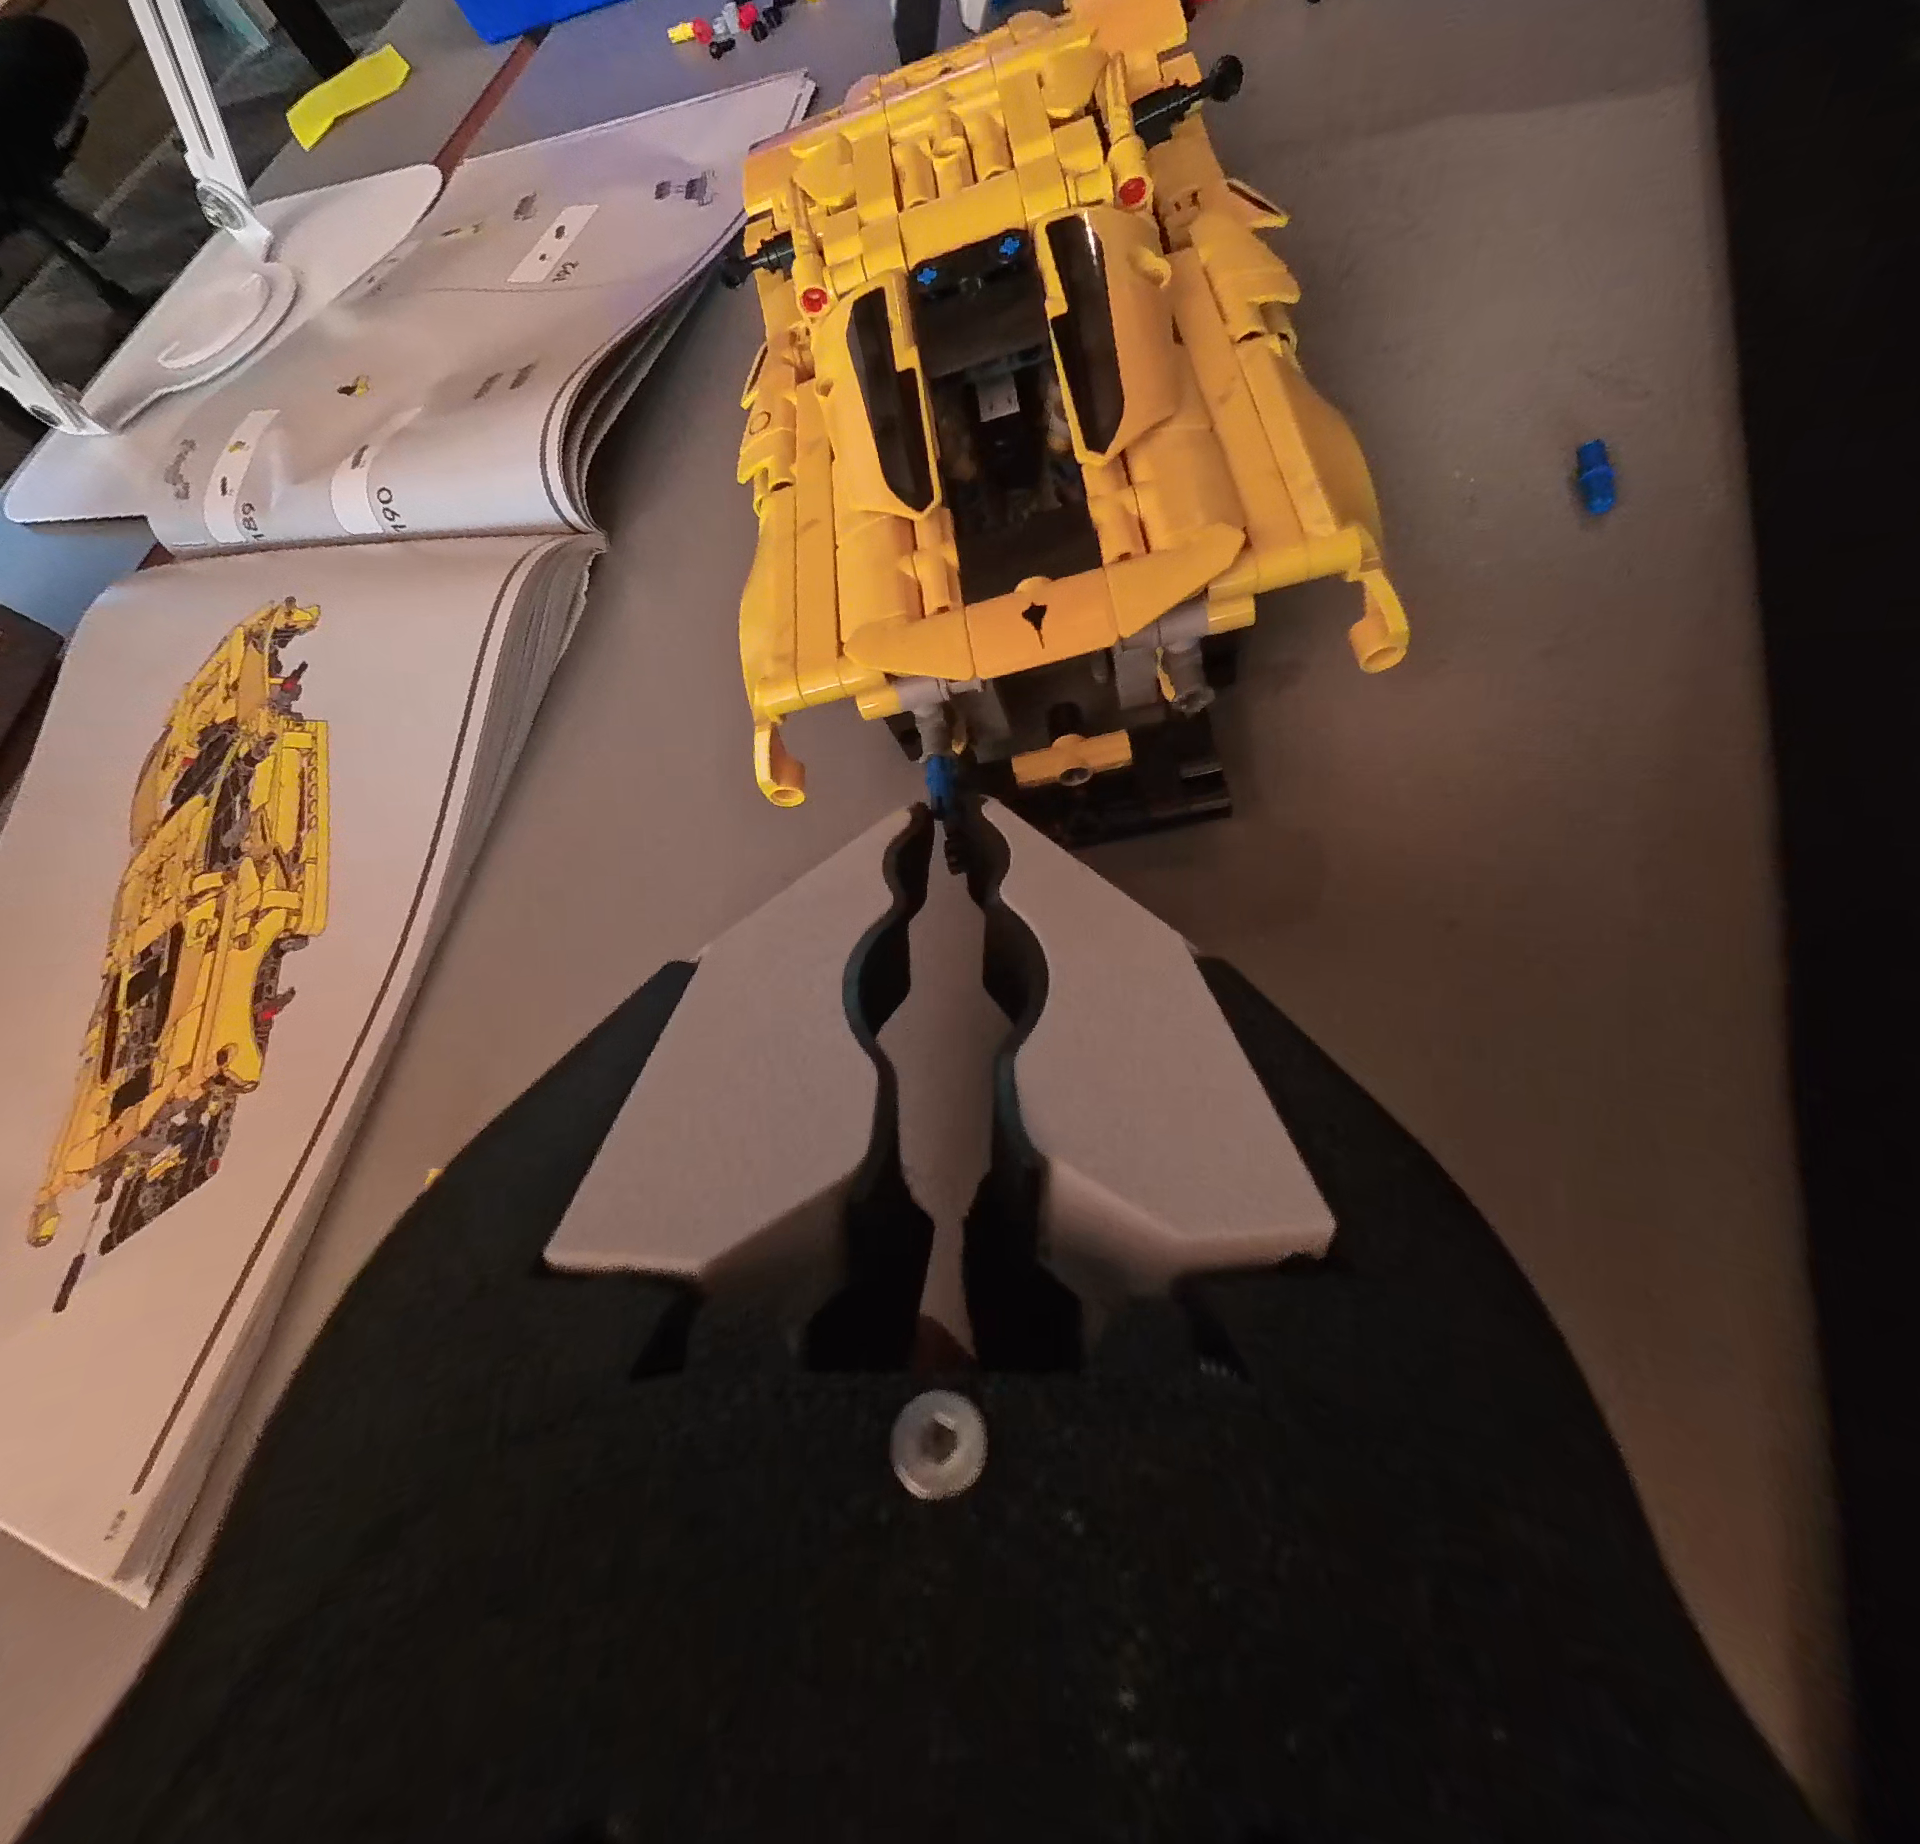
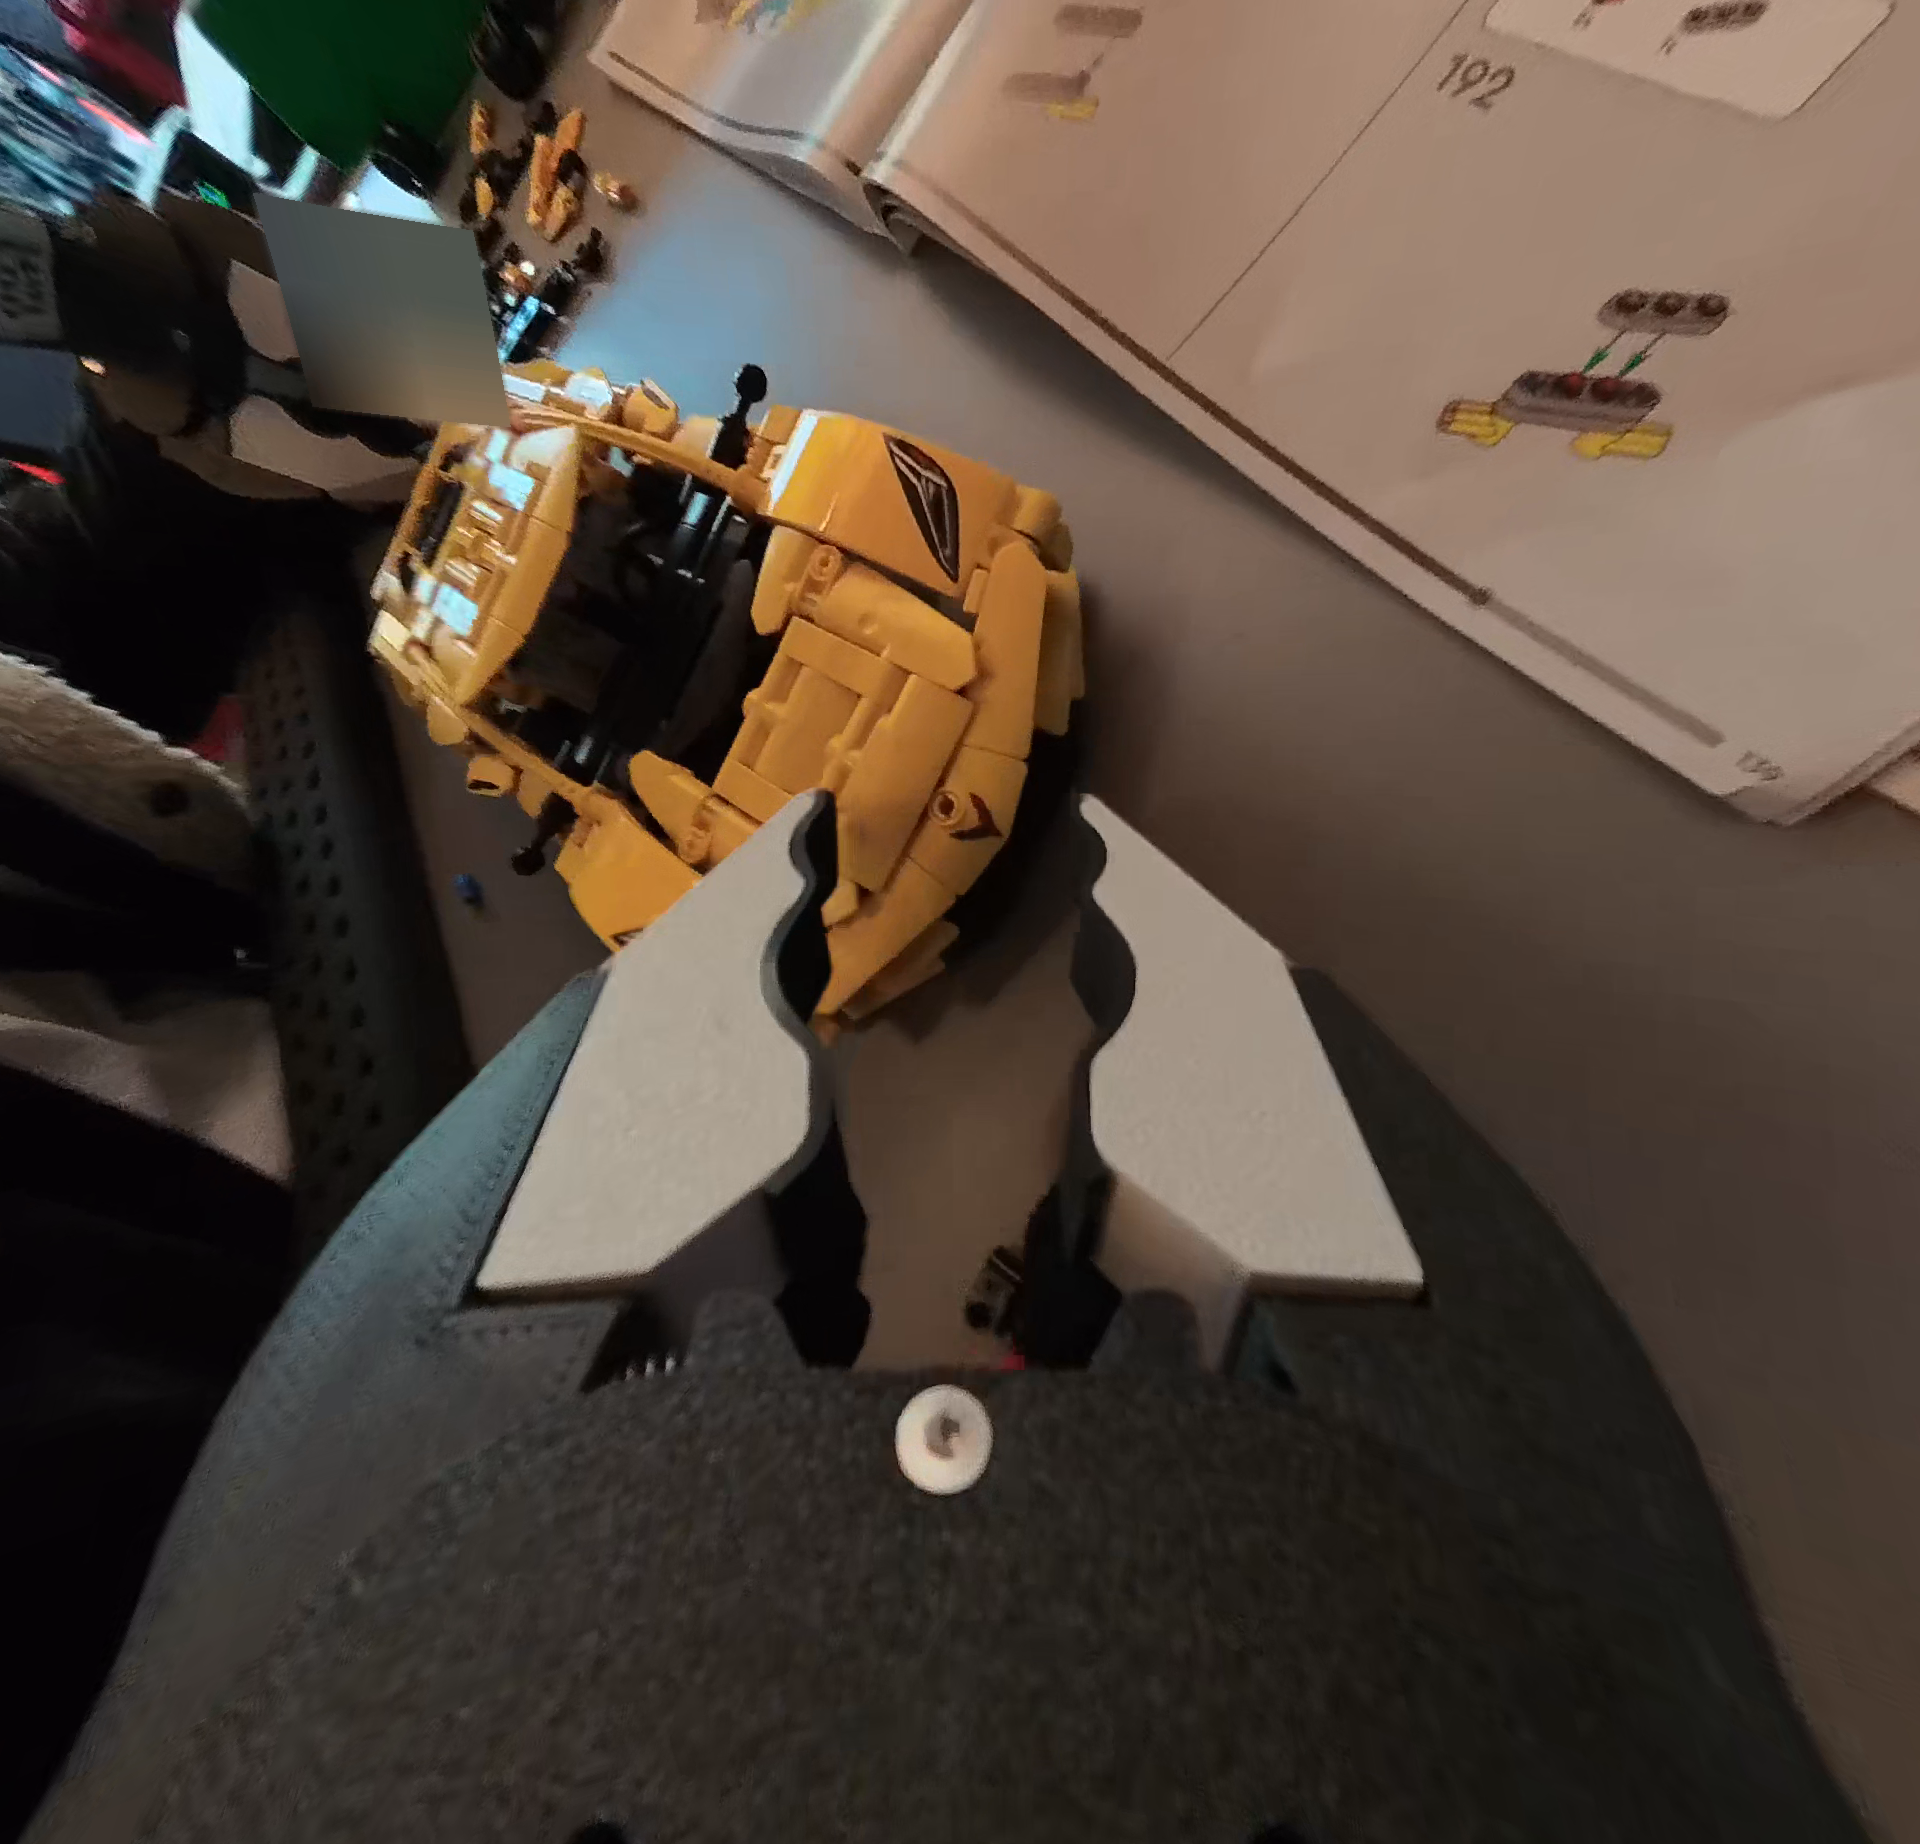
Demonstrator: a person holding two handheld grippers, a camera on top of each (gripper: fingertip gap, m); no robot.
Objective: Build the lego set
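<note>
Left gripper [image 1: 951, 823] is pinched on a small blue-and-black pin [image 1: 945, 792], aimed lengthwise at the yellow car [image 1: 1039, 423] end; right gripper [image 2: 951, 838], empty and spread, sits at the other end.

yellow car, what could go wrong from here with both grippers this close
1. The left gripper pinches a small blue-and-black pin at the car; it could slip or bend.
2. The right gripper is open at the car's body; a bump could pop panels.
</note>
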